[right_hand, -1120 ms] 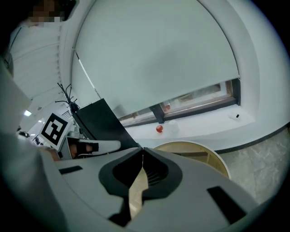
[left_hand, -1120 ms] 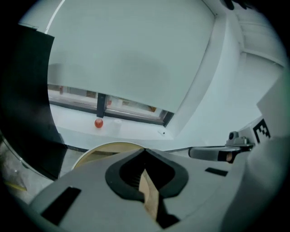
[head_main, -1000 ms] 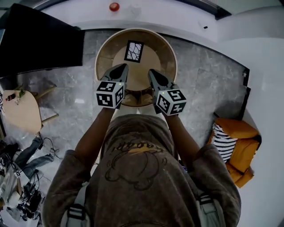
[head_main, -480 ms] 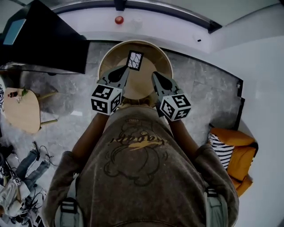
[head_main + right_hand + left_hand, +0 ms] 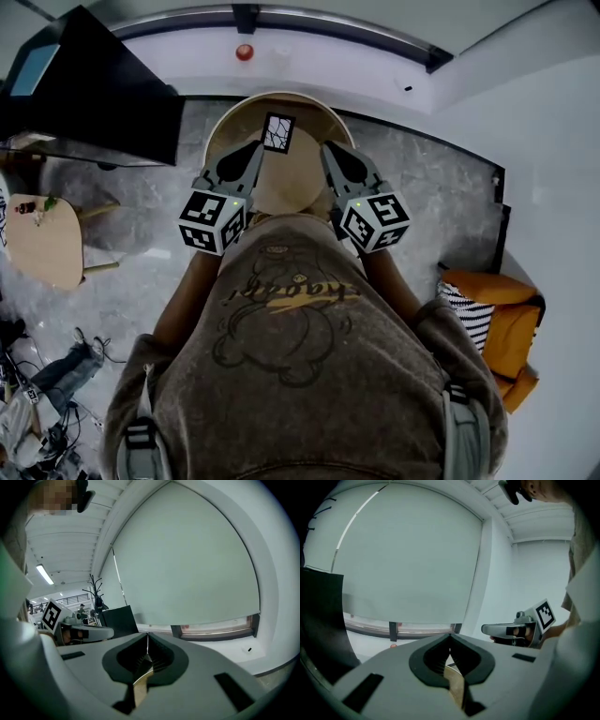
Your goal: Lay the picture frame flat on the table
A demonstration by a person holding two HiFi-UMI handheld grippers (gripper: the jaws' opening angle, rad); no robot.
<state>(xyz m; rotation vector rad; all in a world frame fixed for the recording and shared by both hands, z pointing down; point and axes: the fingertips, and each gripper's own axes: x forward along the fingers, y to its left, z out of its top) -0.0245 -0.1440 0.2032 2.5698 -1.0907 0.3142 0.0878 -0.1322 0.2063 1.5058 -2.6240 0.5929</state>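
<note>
On the round light-wood table with a raised rim (image 5: pixel 216 129), a small black-edged rectangular picture frame (image 5: pixel 278 132) is lying face up near the far side, while the grey left gripper (image 5: pixel 260 146) and right gripper (image 5: pixel 327 150) are hovering above, jaws pressed together, gripping nothing.

Brown tee (image 5: pixel 291 356), grey tongs (image 5: pixel 261 148) (image 5: pixel 327 150) (w/ markers (image 5: pixel 208 225))

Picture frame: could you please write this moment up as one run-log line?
picture frame: on round table, not held | left tool: shut, empty | right tool: shut, empty
</note>
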